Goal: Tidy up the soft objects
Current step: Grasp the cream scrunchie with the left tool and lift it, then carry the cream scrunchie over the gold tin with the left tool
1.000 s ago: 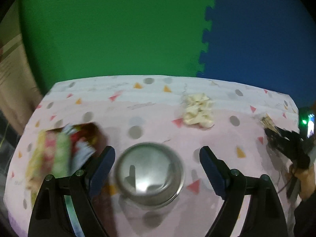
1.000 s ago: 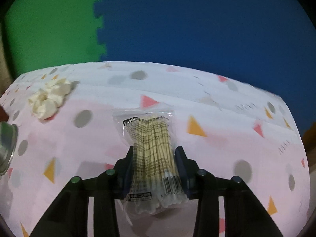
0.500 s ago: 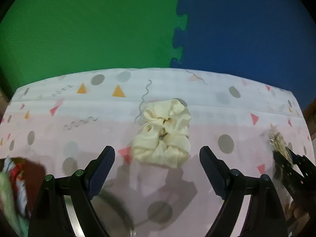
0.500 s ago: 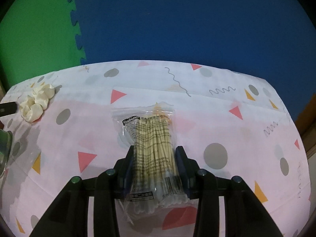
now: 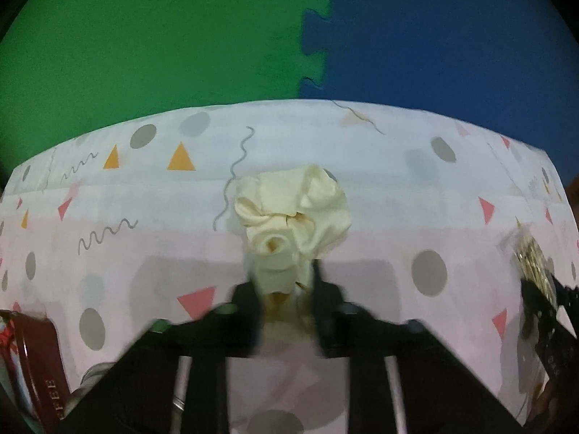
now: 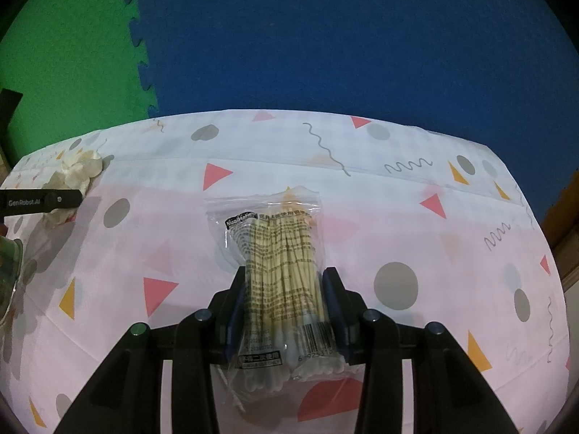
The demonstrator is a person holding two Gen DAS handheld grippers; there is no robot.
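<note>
The near end of the cream scrunchie [image 5: 289,224] was pinched between the blurred fingers of the left gripper [image 5: 286,300], the rest of it bunched just ahead of the tips, about midway across the patterned tablecloth [image 5: 362,166] and short of its far edge. A clear bag of cotton swabs [image 6: 278,253] was clamped in the right gripper [image 6: 284,303], projecting forward past the tips towards the cloth's far edge. A dark red box [image 5: 39,365] was seen at the near left corner.
</note>
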